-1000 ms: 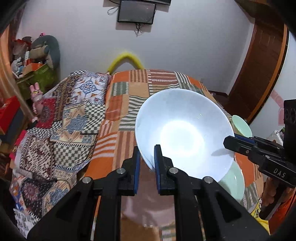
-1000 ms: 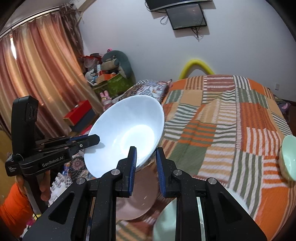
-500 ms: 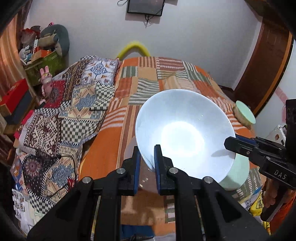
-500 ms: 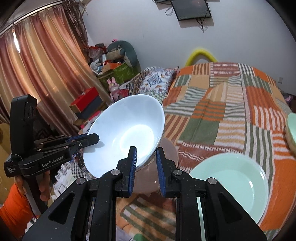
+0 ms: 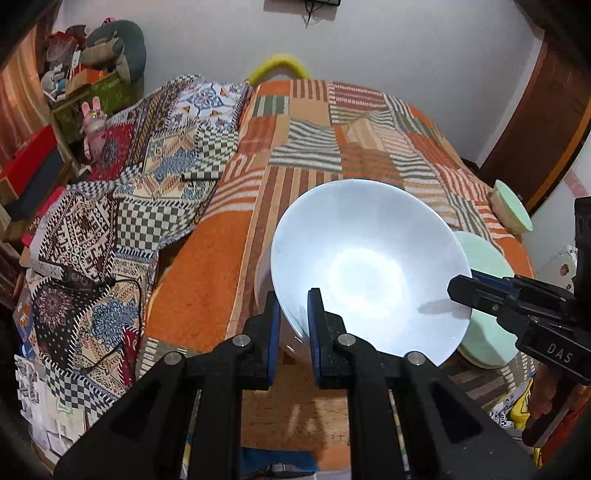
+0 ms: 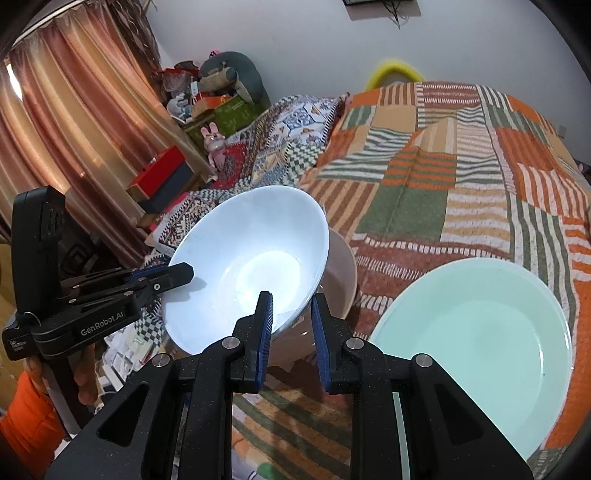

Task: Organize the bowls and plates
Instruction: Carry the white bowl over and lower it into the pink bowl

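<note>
White bowl [image 5: 369, 273] pinched at rim by left claw [image 5: 293, 317], marked "GenRobot.AI", and right claw [image 6: 291, 325], marked "DAS".

Home bedroom. Bed [image 6: 461, 177] under an orange, green and tan patchwork blanket, second patterned quilt [image 5: 122, 206] spread beside it. Long reddish curtains [image 6: 74, 122] at left, wall-mounted screen [image 5: 303, 3] on white wall, wooden door [image 5: 546, 122], pink bunny toy [image 5: 92, 122] among cluttered boxes in the corner.
</note>
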`<state>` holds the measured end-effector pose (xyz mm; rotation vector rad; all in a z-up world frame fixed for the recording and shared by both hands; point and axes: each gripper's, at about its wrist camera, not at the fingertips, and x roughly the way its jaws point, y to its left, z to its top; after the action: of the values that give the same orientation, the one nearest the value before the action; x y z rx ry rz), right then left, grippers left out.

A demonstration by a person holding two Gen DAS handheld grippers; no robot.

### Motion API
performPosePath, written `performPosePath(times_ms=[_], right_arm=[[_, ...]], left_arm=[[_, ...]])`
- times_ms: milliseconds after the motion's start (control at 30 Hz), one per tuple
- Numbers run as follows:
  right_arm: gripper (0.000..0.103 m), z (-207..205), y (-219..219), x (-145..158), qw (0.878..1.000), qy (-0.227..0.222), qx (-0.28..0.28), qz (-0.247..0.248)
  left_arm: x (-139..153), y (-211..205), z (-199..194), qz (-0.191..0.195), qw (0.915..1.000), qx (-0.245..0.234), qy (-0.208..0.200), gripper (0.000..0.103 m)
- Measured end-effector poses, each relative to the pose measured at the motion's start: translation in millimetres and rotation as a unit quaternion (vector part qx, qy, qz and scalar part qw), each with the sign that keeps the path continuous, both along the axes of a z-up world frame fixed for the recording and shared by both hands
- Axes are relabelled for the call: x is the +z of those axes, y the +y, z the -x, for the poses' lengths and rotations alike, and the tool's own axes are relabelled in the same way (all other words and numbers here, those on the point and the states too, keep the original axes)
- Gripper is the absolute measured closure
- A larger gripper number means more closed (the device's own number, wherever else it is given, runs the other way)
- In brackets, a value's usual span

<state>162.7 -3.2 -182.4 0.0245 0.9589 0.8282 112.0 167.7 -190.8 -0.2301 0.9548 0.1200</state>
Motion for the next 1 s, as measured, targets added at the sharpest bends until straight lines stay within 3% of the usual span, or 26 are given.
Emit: performPosePath(times_ms=[467, 767, 1000], right_arm=[[0.084, -11, 11, -24, 0.999, 0.018, 0.0, 0.032], [0.083, -10, 15, -23, 0.999, 0.002, 0.0, 0.048], [0.079, -7, 21, -22, 0.997, -0.012, 0.006, 0.07]], left_arm=[[-37, 1, -19, -0.01, 0.999, 0.001, 0.043, 0.09], [-40, -1, -22, -0.017, 0.999, 0.003, 0.042, 0.089], [-39, 1, -21, 0.002, 0.999, 0.009, 0.043, 0.085]])
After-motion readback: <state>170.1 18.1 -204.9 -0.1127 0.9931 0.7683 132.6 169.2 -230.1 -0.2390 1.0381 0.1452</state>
